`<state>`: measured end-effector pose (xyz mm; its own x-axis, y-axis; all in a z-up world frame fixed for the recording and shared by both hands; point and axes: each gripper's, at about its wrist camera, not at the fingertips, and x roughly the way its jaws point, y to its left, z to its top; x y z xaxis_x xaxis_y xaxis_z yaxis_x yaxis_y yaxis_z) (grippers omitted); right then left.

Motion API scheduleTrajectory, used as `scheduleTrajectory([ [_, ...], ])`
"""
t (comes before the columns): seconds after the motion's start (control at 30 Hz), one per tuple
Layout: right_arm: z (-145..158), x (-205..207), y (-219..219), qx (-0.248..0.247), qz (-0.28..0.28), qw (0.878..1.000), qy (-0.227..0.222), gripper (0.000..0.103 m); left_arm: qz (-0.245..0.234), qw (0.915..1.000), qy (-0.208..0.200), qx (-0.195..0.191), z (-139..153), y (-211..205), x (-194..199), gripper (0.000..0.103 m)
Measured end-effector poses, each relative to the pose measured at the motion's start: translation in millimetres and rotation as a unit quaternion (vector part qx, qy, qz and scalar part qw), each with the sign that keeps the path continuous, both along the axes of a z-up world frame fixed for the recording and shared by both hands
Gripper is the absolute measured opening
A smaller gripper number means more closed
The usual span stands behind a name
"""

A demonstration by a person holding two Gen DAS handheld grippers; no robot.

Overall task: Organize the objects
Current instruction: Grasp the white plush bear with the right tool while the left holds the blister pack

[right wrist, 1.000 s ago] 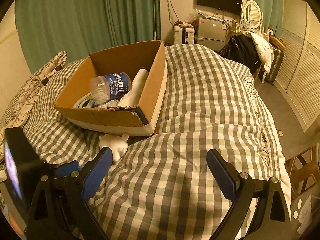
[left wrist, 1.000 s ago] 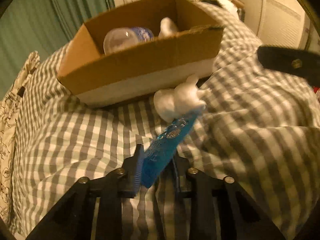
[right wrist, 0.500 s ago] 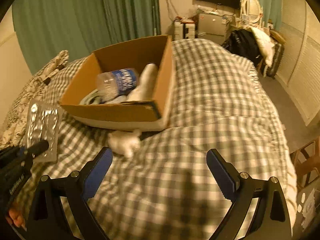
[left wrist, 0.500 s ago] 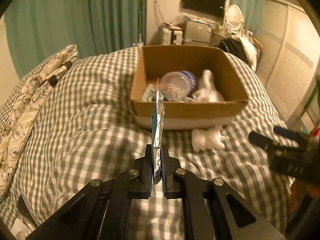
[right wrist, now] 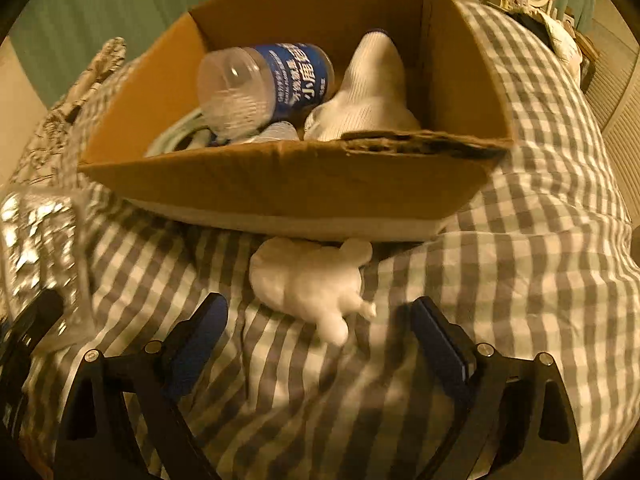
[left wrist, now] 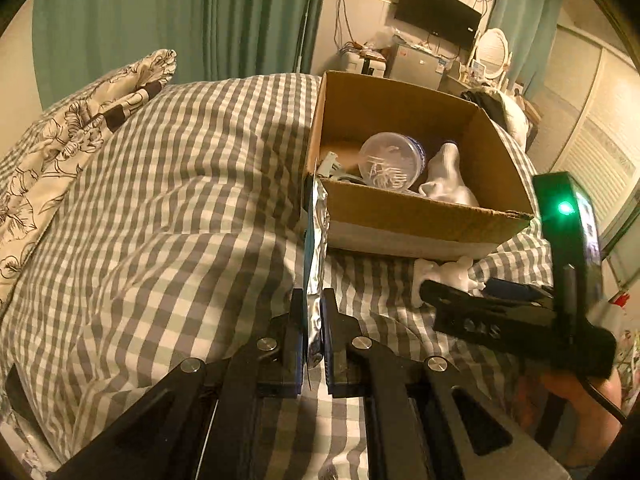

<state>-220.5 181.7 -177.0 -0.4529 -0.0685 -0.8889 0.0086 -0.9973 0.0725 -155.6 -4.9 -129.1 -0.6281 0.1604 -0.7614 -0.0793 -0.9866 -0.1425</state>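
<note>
The left gripper (left wrist: 311, 320) is clamped tight on a flat foil packet (left wrist: 316, 240), held edge-on and upright above the checked duvet (left wrist: 168, 216), just short of the cardboard box (right wrist: 280, 184). The right gripper (right wrist: 320, 340) stands wide with nothing held (its jaws have just narrowed slightly), straddling a small white plush toy (right wrist: 312, 280) lying against the box's near wall. Inside lie a plastic bottle (right wrist: 264, 84) and a white sock (right wrist: 368, 92).
</note>
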Motion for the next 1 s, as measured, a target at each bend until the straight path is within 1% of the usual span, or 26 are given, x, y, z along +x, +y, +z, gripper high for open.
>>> scheduleTrajectory([
  [0.1, -5.1, -6.2, -3.6, 0.002, -0.007, 1.0, 0.001, 0.085, -0.002, 1.0, -0.001, 0.008, -1.3, -2.5, 0.3, 0.007],
  [0.17, -8.6, -6.9, -6.9, 0.004, -0.004, 1.0, -0.002, 0.073, -0.002, 0.9999, -0.002, 0.014, -1.3, -3.1, 1.1, 0.007],
  [0.2, -8.8, -6.5, -8.7, 0.005, -0.003, 1.0, -0.003, 0.07, -0.002, 0.9999, -0.002, 0.016, -1.2, -3.5, 1.3, 0.007],
  [0.27, -8.6, -4.3, -11.6, -0.001, 0.006, 1.0, -0.002, 0.055, -0.002, 0.9998, -0.002, 0.018, -1.4, -4.1, 1.9, 0.007],
  [0.3, -7.9, -3.3, -12.5, -0.005, 0.009, 1.0, -0.001, 0.053, -0.002, 0.9998, -0.002, 0.018, -1.6, -4.7, 1.8, 0.007],
  [0.37, -6.7, -0.4, -14.9, -0.002, 0.016, 1.0, 0.002, 0.039, -0.003, 0.9998, -0.003, 0.019, -1.8, -4.7, 2.0, 0.007],
  [0.43, -7.4, 2.0, -19.2, -0.001, 0.029, 1.0, -0.004, 0.039, -0.002, 0.9998, -0.004, 0.02, -2.3, -5.1, 2.2, 0.007],
  [0.5, -8.1, 5.6, -21.8, 0.004, 0.034, 0.999, 0.0, 0.039, -0.001, 0.9998, -0.005, 0.022, -3.2, -5.1, 2.6, 0.007],
  [0.73, 10.4, 26.4, -26.0, 0.005, 0.05, 0.998, 0.036, 0.038, 0.004, 0.9996, -0.006, 0.029, -2.0, -7.6, 9.1, 0.007],
  [0.8, 17.7, 33.8, -28.7, 0.008, 0.056, 0.997, 0.047, 0.038, 0.003, 0.9997, -0.011, 0.021, 1.9, -5.3, 12.9, 0.007],
  [0.87, 26.7, 38.8, -33.2, 0.015, 0.063, 0.996, 0.058, 0.038, -0.002, 0.9998, -0.007, 0.017, 8.1, -3.5, 19.4, 0.007],
  [0.93, 35.4, 47.3, -32.5, 0.023, 0.065, 0.995, 0.068, 0.038, -0.005, 0.9998, -0.006, 0.018, 15.0, -2.4, 26.4, 0.007],
  [1.0, 41.5, 56.9, -27.8, 0.019, 0.063, 0.995, 0.075, 0.038, -0.006, 0.9997, -0.005, 0.024, 22.9, -1.6, 31.3, 0.007],
])
